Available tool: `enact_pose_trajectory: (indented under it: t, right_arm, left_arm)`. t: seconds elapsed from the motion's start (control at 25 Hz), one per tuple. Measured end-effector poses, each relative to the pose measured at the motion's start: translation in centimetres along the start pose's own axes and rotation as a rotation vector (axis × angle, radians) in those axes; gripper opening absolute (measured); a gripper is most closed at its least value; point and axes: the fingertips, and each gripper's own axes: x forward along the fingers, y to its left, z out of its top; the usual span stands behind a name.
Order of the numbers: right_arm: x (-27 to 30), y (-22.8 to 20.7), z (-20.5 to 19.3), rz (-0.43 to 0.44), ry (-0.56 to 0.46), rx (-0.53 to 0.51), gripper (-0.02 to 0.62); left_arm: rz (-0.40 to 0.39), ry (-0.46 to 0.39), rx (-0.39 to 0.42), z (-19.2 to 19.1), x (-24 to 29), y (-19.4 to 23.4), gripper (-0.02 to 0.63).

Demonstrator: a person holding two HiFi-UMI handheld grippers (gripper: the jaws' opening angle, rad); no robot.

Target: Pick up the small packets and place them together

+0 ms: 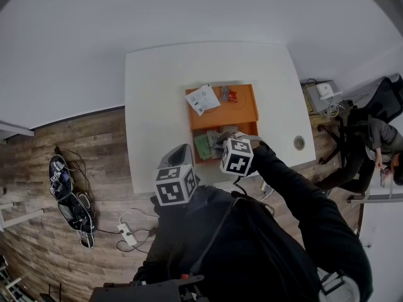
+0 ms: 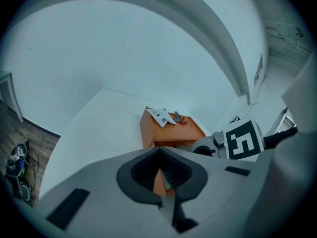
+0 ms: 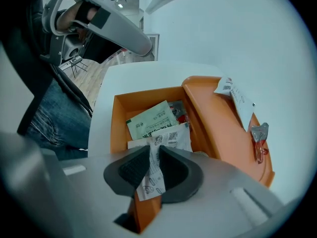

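The right gripper (image 3: 154,150) hangs over the open orange box (image 3: 143,97), which sits at the middle of the white bench (image 1: 157,106) in the head view. Its jaws are drawn in narrow and pinch a white printed packet (image 3: 150,182). The packet's lower edge hangs out below the pads at the bottom centre of the right gripper view.

Behind the jaws, inside the box, a green packet (image 3: 151,120) lies flat. A second white packet with square codes (image 3: 173,135) partly overlaps it on its right. More small packets lie further back in the box, too crowded to tell apart.

The orange lid (image 3: 218,128) lies just beside the box, to the right in this view. It carries a white paper packet (image 3: 237,98) near its upper edge and a small silver-and-red packet (image 3: 259,140) lower right.

The left gripper (image 2: 159,155) is held at the lower left of the head view, by the bench's near edge and well apart from the box. In the left gripper view its jaws seem to meet at the tips, with only a thin wedge of gap behind. Nothing is between them, and the orange of the box shows through the wedge.
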Motion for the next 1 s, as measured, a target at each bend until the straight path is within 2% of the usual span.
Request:
enact_pose_trajectory:
  t: [0.52,0.72,1.0]
  right_arm:
    - [-5.5,-1.0,0.9,-0.061,-0.066,-0.034,0.06]
    - [-8.9,-4.8,0.9,-0.159,-0.11,0.01,0.061]
    - [-11.1,-11.6,-0.9,-0.273,-0.101,0.099,0.061]
  left_arm:
    - [-0.006,-0.002,0.004,0.2,-0.1,-0.1,-0.002]
    - [-0.005,-0.003,0.007,0.2,-0.1,-0.2,-0.002]
    - [-0.002,-0.006,0.017,0.4,0.0,-0.1,-0.002]
